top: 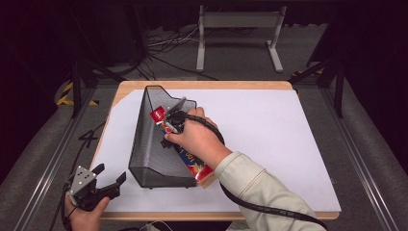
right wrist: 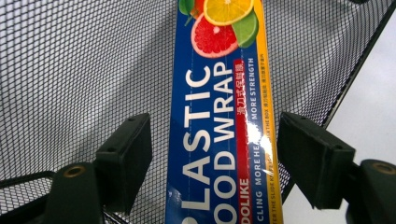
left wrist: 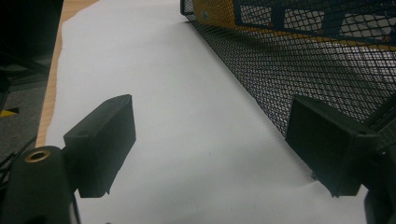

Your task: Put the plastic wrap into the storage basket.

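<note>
Inside the black mesh file holder [top: 156,144], your right gripper [right wrist: 215,154] straddles the plastic wrap box [right wrist: 219,116] with jaws open, not pinching; it looks light, stiff, glossy-slick, so grip its long sides mid-length; left gripper [top: 108,177] at seven o'clock, open.

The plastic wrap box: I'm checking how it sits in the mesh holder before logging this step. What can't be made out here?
- Plastic wrap box, right gripper view: both ends cut off by the top and bottom edges.
- Same box, high view: its middle is hidden by the hand and right gripper.
- Mesh holder, left gripper view: its top is cut off by the edge.
- Small print on the box: too small to read.
</note>
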The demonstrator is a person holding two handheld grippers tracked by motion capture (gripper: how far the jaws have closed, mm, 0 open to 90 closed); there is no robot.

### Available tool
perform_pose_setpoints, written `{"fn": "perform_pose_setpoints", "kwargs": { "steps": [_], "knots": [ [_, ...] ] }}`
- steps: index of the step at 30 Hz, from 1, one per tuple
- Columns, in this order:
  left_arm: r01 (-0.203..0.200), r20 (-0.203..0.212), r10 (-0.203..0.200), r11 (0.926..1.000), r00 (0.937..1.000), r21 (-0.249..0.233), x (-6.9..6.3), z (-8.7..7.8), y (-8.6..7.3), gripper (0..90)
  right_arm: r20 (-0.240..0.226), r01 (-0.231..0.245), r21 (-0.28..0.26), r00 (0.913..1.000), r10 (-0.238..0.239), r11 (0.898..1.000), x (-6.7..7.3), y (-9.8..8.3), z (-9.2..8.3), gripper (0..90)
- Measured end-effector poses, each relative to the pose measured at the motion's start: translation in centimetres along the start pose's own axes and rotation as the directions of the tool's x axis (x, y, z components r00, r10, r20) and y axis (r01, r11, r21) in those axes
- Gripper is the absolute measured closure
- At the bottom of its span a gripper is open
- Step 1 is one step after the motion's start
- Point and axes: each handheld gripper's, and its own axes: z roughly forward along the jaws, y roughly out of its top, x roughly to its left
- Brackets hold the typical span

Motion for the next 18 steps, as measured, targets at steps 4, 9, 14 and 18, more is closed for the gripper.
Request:
{"fn": "perform_pose_setpoints", "kwargs": {
  "steps": [4,9,14,18],
  "knots": [
    [-0.001,0.0,0.001,1.0,1.0,0.002,0.0,0.0,0.0,16.9,-0.018,0.002,-0.011,0.9998,-0.003,1.0,-0.1,-0.1,-0.2,23.7],
    [0.002,-0.002,-0.002,1.0,1.0,0.001,0.0,0.0,0.0,16.8,-0.039,0.022,-0.062,0.9989,-0.025,0.998,-0.5,-0.2,-0.9,19.7],
    [0.001,-0.004,-0.001,1.0,1.0,0.0,0.0,0.1,0.0,16.9,-0.058,0.045,-0.19,0.9966,-0.057,0.981,-1.3,-0.3,-2.3,18.7],
    [0.004,-0.005,-0.004,1.0,1.0,-0.001,0.0,0.0,0.0,16.9,-0.086,0.043,-0.273,0.9939,-0.069,0.961,-1.8,-0.5,-3.7,18.7]
  ]
}}
